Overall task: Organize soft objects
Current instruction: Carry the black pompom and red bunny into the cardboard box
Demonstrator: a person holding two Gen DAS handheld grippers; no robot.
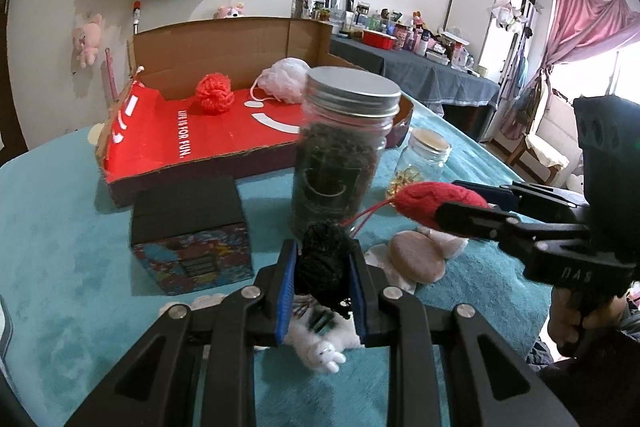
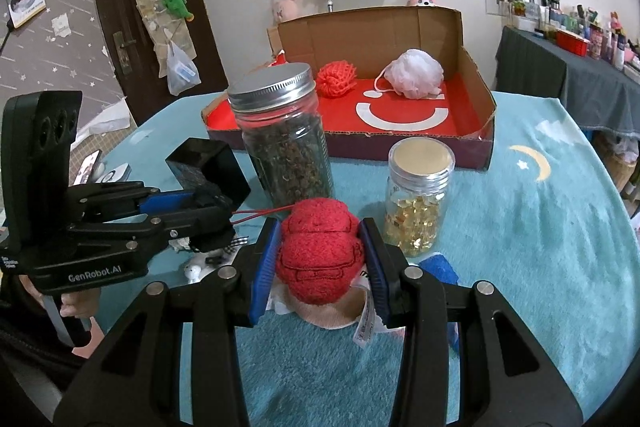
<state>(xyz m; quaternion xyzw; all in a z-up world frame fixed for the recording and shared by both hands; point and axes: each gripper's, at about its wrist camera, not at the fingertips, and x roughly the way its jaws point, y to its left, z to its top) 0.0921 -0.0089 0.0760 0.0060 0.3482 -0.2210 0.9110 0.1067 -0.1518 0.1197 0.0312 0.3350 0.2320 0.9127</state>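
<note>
Red plush (image 2: 320, 251) and black plush (image 1: 325, 263), each clamped in a hand-held gripper, hang over the teal blanket (image 2: 520, 247).

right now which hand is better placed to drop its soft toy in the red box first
Right, marginally. The right gripper holds the red plush with an open lane past the small jar to the red box; the left gripper's path faces the tall jar.

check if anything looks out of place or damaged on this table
Nothing spilled or toppled. The cardboard box looks worn, with a ragged front edge and a torn corner. Both jars stand upright with lids on among the soft toys.
</note>
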